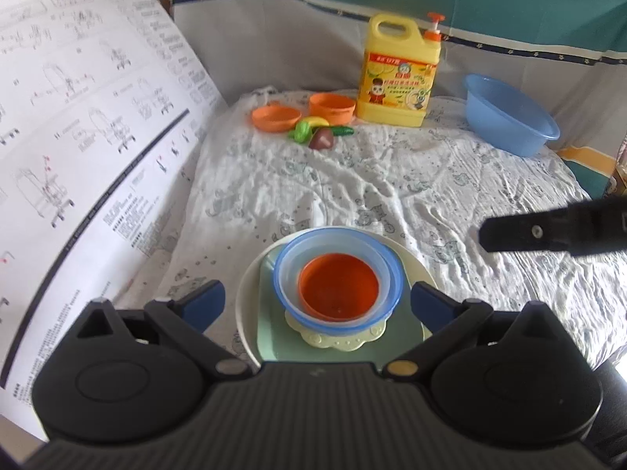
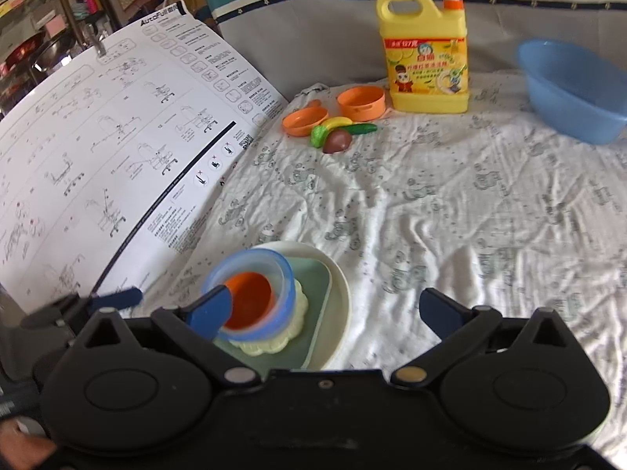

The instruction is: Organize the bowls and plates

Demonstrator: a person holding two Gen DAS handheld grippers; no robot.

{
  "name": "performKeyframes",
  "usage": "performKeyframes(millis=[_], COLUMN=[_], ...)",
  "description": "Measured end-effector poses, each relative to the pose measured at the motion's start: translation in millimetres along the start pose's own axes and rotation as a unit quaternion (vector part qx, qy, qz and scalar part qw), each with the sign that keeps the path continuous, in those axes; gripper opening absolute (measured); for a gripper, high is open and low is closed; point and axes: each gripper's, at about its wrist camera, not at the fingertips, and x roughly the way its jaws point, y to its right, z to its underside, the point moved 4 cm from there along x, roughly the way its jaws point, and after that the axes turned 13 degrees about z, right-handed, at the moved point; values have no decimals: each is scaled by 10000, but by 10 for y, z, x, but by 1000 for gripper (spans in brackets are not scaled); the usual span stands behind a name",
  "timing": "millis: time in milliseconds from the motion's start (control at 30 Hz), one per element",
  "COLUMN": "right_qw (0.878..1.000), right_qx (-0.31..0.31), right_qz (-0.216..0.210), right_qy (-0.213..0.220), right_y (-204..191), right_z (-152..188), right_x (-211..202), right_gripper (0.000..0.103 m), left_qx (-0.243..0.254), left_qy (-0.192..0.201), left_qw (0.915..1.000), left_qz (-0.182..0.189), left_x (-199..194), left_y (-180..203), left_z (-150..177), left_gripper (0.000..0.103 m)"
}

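Observation:
A stack stands on the white cloth near me: a cream round plate (image 1: 247,305), a green square plate (image 1: 274,329), a pale yellow flower-shaped dish (image 1: 337,340), a blue bowl (image 1: 282,274) and an orange bowl (image 1: 339,286) nested inside it. My left gripper (image 1: 319,301) is open just above and behind the stack, its blue pads apart from the bowl. My right gripper (image 2: 325,309) is open too, to the right of the stack, with its left pad in front of the orange bowl (image 2: 250,297) and clear of it. Nothing is held.
At the back of the cloth stand a yellow detergent jug (image 1: 399,70), a blue basin (image 1: 509,117), two orange toy pots (image 1: 333,105) and toy vegetables (image 1: 321,135). A large printed instruction sheet (image 1: 86,137) rises along the left side.

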Motion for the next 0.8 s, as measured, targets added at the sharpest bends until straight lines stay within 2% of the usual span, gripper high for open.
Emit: performKeyframes(millis=[267, 633, 800], right_qw=[9964, 9941, 9938], right_qx=[-472, -836, -877], right_qz=[411, 579, 558], right_qy=[574, 372, 402], right_y=[140, 138, 115], right_z=[277, 617, 642], right_x=[-372, -422, -452], right_gripper=[103, 103, 103], left_qx=[-89, -70, 61], left_qy=[268, 246, 191], left_qw=[9995, 9996, 9998], left_qz=[163, 118, 28], left_x=[-261, -357, -339], left_y=[21, 10, 49], left_z=[153, 410, 475], left_gripper=[103, 103, 103])
